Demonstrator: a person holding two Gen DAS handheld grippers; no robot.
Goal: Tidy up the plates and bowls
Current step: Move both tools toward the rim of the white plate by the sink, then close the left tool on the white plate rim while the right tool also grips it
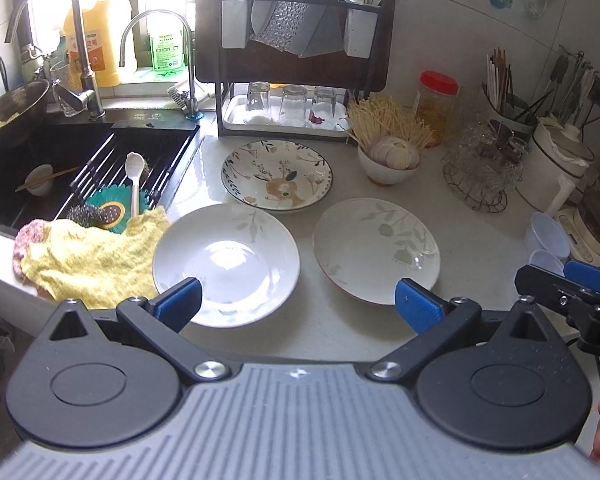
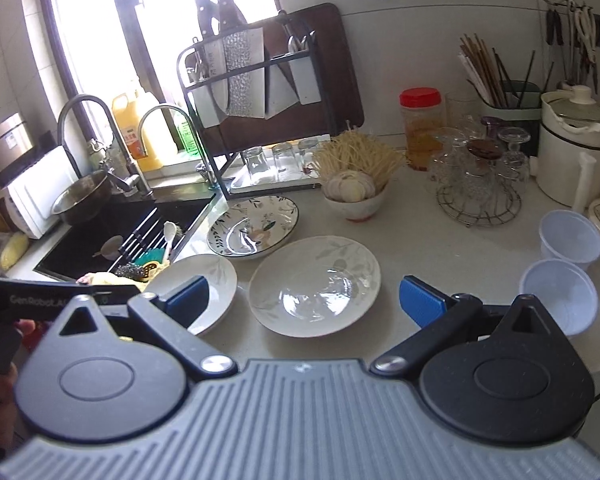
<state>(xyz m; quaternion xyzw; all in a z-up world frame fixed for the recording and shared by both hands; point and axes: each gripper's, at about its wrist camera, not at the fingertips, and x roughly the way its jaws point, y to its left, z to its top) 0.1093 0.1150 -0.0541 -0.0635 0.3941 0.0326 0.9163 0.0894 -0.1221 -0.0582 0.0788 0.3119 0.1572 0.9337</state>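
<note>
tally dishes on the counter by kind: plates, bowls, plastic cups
Plates: 3: white plate, leaf plate, rabbit plate
Bowls: 1: garlic bowl
Plastic cups: 2: near cup, far cup
Total: 6

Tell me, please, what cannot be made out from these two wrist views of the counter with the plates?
- Near rim of the plain white plate: left wrist view, covered by the left gripper.
- Counter edge under the crumpled yellow cloth: left wrist view, hidden by the cloth.
- Bottle labels at the window: both views, washed out by glare, too small.
- Right gripper body: right wrist view, blocks the counter in front of the leaf-patterned white plate.
</note>
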